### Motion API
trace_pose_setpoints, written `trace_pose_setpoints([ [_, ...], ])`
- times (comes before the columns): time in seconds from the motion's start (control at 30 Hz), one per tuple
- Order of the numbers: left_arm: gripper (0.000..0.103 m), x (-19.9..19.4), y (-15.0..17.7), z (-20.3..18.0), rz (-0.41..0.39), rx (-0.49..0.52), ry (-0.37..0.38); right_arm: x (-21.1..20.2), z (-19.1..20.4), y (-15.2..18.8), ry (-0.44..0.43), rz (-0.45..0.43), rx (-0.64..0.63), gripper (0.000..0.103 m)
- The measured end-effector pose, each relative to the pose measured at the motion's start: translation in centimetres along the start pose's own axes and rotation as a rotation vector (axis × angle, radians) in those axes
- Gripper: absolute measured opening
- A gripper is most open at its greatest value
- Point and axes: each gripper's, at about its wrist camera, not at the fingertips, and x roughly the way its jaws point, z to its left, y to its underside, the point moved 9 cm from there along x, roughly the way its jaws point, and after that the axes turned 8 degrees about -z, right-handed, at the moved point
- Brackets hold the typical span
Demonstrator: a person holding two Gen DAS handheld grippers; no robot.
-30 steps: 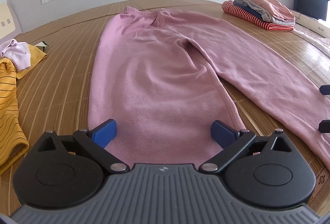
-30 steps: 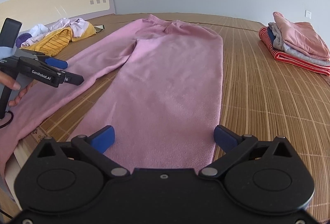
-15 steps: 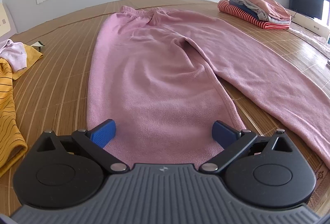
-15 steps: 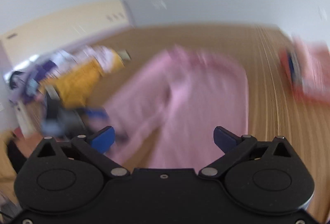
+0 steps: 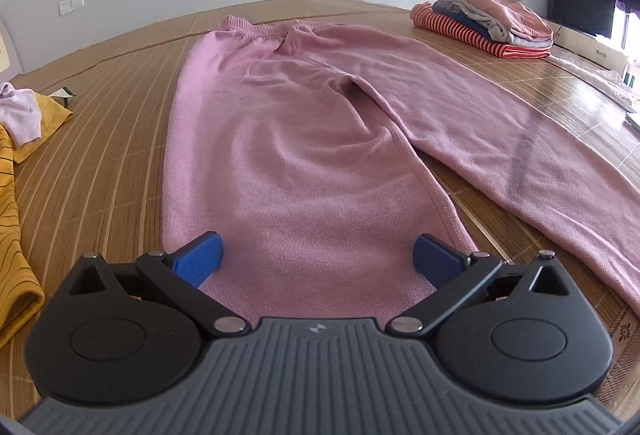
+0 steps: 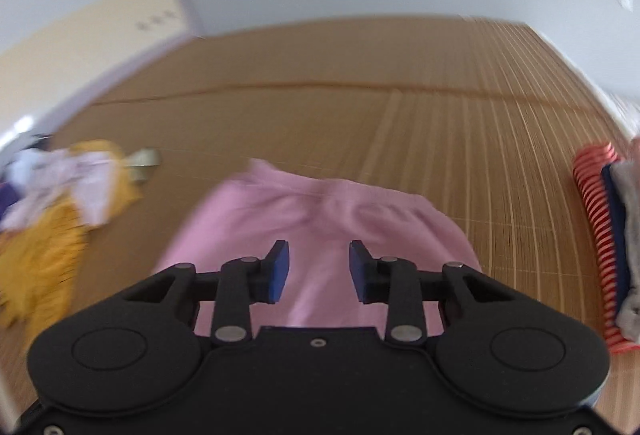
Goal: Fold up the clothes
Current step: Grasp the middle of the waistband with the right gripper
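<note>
Leftmost, the left gripper [image 5: 318,257] waits with jaws wide apart over the near cuff of the pink sweatpants [image 5: 280,155], which lie spread flat on the bamboo mat [image 5: 100,115], legs splayed toward its near edge and waistband [image 6: 332,195] toward the far edge. To the right, the right gripper [image 6: 318,267] is above the waistband end, jaws closing on nothing. The fold looks unstarted; next, one leg probably needs laying over the other.

Legible text: none found in either wrist view.
Left gripper [image 5: 316,259] housing bears one small embossed emblem, no letters; the right wrist view is motion-blurred.
</note>
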Motion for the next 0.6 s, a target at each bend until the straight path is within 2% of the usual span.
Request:
trace_pose_setpoints([
  [0.1,0.103,0.0,0.0,0.1,-0.004,-0.009,0.01,6.0,-1.1,0.4,0.032,0.012,0.058,0.037],
  [0.17,0.103,0.0,0.1,0.0,-0.006,-0.002,0.006,9.2,-2.1,1.1,0.108,0.029,0.051,0.037],
  [0.27,0.103,0.0,0.1,0.0,-0.005,-0.006,0.007,12.0,-4.4,2.0,0.205,0.028,0.099,0.03],
  [0.4,0.103,0.0,0.2,0.0,-0.004,-0.005,0.006,13.7,-6.9,2.9,0.27,-0.042,0.127,0.027],
  [0.5,0.103,0.0,0.2,0.1,-0.004,-0.005,0.006,14.0,-7.1,3.0,0.256,-0.056,0.086,0.028],
  [0.57,0.103,0.0,0.2,0.1,-0.005,-0.002,0.004,13.4,-6.7,2.9,0.217,-0.051,0.066,0.041],
  [0.6,0.103,0.0,0.2,0.1,-0.005,-0.001,0.004,12.9,-6.3,2.8,0.195,-0.052,0.064,0.043],
])
